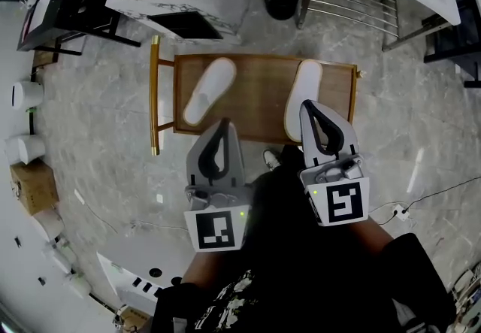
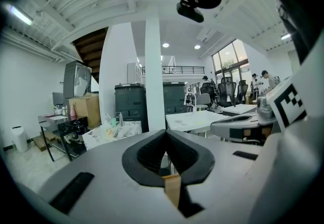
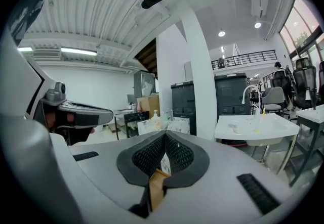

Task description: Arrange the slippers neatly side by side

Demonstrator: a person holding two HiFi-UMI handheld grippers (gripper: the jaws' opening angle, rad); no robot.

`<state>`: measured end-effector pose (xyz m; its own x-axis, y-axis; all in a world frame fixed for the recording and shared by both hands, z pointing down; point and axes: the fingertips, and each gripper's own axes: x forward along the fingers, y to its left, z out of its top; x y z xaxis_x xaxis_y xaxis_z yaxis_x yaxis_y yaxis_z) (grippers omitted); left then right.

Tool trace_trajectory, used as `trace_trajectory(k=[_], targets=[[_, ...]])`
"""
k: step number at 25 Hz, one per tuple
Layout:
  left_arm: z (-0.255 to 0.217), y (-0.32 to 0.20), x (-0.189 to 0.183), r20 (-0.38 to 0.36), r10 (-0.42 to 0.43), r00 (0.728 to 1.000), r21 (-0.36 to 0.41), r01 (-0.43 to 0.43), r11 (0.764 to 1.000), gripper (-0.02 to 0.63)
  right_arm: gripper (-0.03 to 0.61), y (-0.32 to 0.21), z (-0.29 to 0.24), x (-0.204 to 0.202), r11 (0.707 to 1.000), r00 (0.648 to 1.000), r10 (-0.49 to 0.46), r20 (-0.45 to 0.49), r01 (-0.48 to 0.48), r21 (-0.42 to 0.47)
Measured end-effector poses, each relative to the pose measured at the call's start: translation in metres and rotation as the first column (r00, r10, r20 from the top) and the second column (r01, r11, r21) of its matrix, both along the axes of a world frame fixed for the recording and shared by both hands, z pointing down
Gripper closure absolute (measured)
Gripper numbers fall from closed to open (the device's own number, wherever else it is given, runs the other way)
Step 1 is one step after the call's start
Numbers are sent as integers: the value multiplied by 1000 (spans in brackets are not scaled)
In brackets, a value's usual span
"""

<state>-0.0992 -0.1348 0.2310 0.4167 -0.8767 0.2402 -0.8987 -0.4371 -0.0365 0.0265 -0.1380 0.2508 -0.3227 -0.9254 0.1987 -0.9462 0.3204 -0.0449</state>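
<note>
An open-plan office or lab hall, with office chairs (image 2: 226,91), white desks (image 2: 195,119), dark cabinets (image 2: 130,104), a pillar (image 2: 154,76) and a railed mezzanine (image 2: 173,70).

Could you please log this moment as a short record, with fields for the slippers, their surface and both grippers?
surface: wooden table
left slipper: white, lying slanted near the table's left end
right slipper: white, near the right end, partly behind the right gripper
spacing: slippers well apart, not parallel
left gripper: jaws shut, holding nothing, at the table's near edge
right gripper: jaws shut, holding nothing
task state: slippers not yet side by side
</note>
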Motion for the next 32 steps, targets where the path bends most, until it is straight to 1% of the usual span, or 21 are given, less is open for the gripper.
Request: trace_trajectory(k=[4, 12, 18, 25, 29, 32], targets=[[0, -12, 16, -4, 0, 1000, 0, 0, 1000, 611, 581, -13, 0, 13, 1000, 1000, -7, 1, 7, 0], [7, -17, 27, 7, -35, 999, -10, 35, 999, 611, 581, -26, 4, 20, 998, 998, -60, 4, 60, 2], [24, -21, 29, 9, -31, 999, -55, 31, 998, 611, 581, -30, 19, 21, 997, 998, -58, 12, 59, -42], [54, -33, 18, 19, 19, 1000, -123, -17, 992, 611, 581, -36, 43, 8, 993, 999, -34, 2, 34, -110], [74, -34, 3, 10, 18, 1000, -179, -16, 984, 611, 581, -36, 62, -2, 986, 1000, -24, -7, 23, -166], [92, -36, -7, 13, 26, 1000, -223, -22, 975, 611, 581, -41, 73, -10, 982, 999, -29, -17, 25, -188]])
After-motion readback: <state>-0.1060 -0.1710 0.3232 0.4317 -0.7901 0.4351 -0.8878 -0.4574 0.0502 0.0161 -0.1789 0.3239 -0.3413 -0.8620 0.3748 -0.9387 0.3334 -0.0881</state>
